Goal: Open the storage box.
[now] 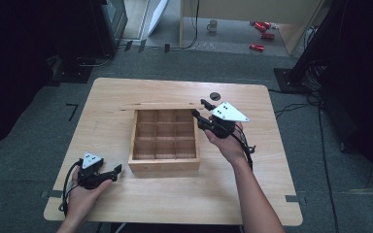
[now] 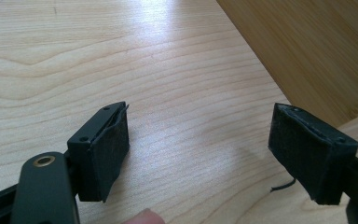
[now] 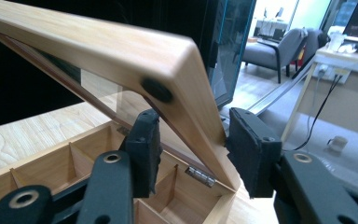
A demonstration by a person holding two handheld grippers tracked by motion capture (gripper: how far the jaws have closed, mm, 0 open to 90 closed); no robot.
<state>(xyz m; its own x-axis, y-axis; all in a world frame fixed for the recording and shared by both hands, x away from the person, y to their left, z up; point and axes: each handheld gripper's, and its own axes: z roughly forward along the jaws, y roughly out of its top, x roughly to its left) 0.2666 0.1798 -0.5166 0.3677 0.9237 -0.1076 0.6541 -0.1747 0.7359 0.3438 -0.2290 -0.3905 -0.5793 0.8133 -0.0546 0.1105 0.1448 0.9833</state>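
Note:
A wooden box divided into several compartments sits in the middle of the table. Its hinged lid is raised at the back. In the right gripper view the lid's frame slants between the two black pads, with the hinge and compartments below. My right gripper is shut on the lid's right edge. My left gripper rests low on the table left of the box front, open with nothing between its pads. The box's side wall lies beyond it.
A round cable hole sits in the tabletop behind the right gripper. On the floor beyond the table are a mug, red items and cables. Bare tabletop runs left and in front of the box.

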